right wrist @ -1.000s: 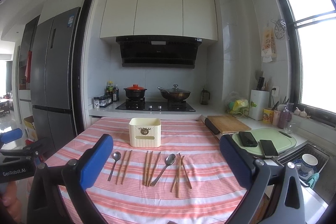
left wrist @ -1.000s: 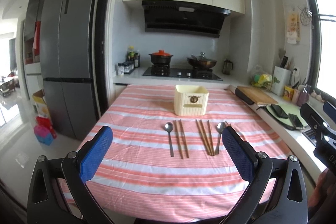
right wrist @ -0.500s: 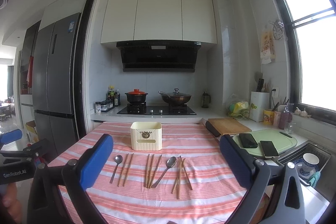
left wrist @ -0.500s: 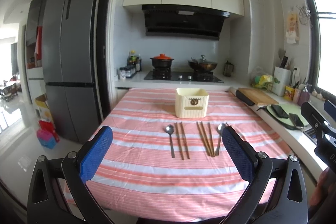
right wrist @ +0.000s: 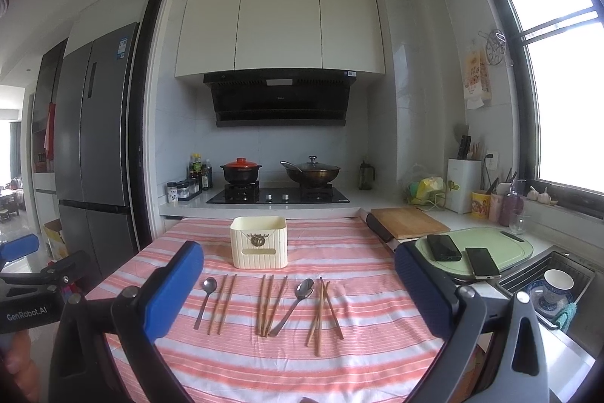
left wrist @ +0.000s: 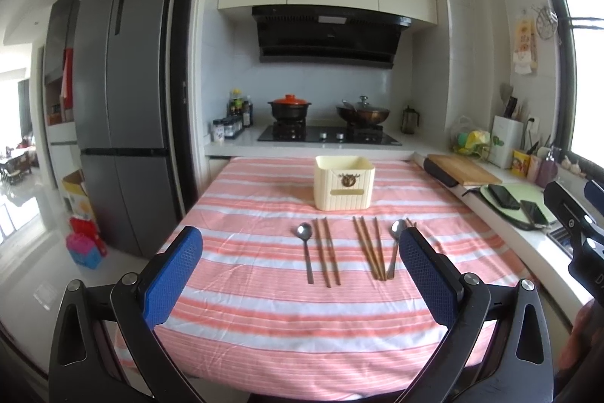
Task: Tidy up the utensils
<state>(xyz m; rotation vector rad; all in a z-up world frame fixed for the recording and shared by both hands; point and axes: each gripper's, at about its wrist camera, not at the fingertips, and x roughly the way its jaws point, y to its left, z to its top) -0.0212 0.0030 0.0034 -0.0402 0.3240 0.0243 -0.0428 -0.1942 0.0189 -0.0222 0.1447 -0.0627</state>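
A cream utensil box (left wrist: 344, 187) (right wrist: 259, 242) stands on the striped tablecloth (left wrist: 264, 312). In front of it lie a left spoon (left wrist: 305, 248) (right wrist: 205, 301), a pair of wooden chopsticks (left wrist: 327, 253) (right wrist: 222, 303), more chopsticks (left wrist: 372, 252) (right wrist: 268, 303), a right spoon (left wrist: 394, 244) (right wrist: 294, 304) and a crossed chopstick bundle (right wrist: 322, 312). My left gripper (left wrist: 302, 293) is open and empty, near the table's front edge. My right gripper (right wrist: 298, 304) is open and empty, also back from the utensils.
A counter on the right holds a wooden board (right wrist: 409, 221), a green board with two phones (right wrist: 464, 253) and a sink with dishes (right wrist: 555, 286). A stove with pots (right wrist: 279, 193) is behind the table. A fridge (left wrist: 124, 101) stands left.
Both views have tilted upward a little and pulled slightly back; the utensils and box sit lower in the frames. Nothing on the table has moved. Both grippers stay open.
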